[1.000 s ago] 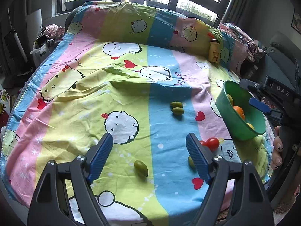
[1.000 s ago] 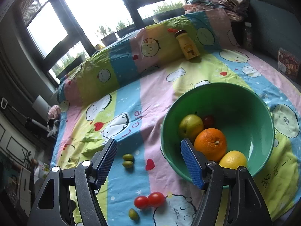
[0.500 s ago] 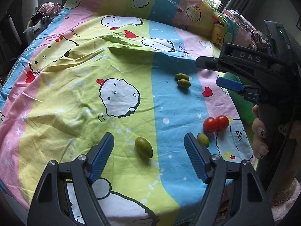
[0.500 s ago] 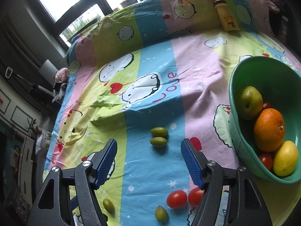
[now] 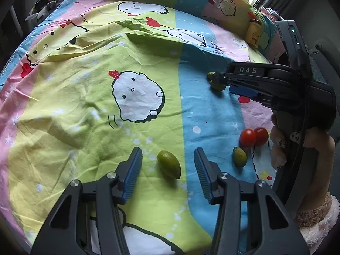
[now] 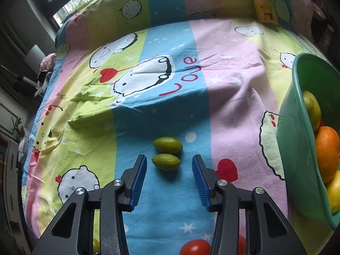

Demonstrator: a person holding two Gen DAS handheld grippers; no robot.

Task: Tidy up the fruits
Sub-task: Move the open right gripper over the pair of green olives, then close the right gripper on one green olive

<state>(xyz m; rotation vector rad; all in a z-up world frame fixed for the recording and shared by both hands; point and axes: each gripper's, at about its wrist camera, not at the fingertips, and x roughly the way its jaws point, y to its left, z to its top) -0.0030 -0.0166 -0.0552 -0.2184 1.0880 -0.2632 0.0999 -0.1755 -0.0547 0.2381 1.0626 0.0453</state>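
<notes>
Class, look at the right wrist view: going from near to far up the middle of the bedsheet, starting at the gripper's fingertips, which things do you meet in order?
Right gripper → nearer green fruit → farther green fruit → red "Love" lettering → yellow bear bottle at the far edge.

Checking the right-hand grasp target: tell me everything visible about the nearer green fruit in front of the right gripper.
The nearer green fruit is small, oval, smooth and yellow-green, lying lengthwise across the view on the blue stripe of the bedsheet. A second green fruit lies just behind it, touching or nearly so. The right gripper is open, its blue pads either side of the fruit, not touching it.
</notes>
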